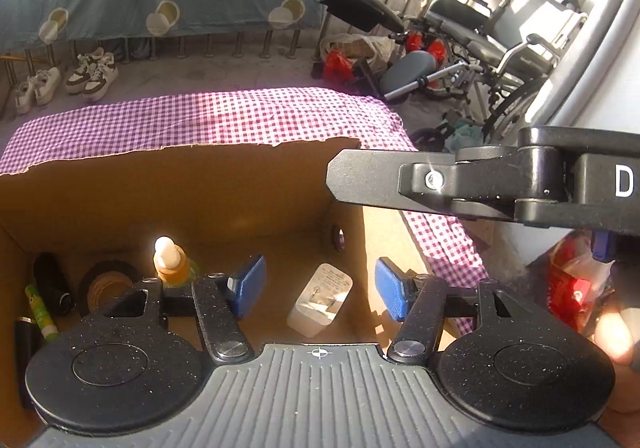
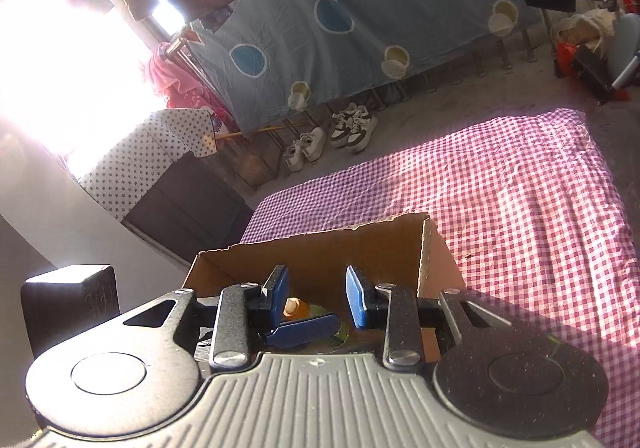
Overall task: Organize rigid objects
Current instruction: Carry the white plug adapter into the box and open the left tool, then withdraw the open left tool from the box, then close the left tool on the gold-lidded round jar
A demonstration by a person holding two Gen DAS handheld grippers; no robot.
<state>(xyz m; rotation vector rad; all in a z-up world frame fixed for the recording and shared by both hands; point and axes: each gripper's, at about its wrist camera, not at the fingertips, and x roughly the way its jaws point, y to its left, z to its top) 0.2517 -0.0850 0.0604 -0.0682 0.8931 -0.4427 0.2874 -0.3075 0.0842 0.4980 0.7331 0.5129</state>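
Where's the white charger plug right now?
Left wrist view: the white charger plug lies on the cardboard box floor, right of the orange dropper bottle.

Matt brown cardboard box (image 1: 180, 184) with torn edges; smooth white plastic charger (image 1: 320, 300); wrinkled checked cloth (image 2: 520, 200); tongs' ribbed blue pads (image 1: 250, 284).

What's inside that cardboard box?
In the cardboard box: a white charger, an orange dropper bottle, a round woven coaster, a black tube and a green stick. The left gripper hides the near floor.
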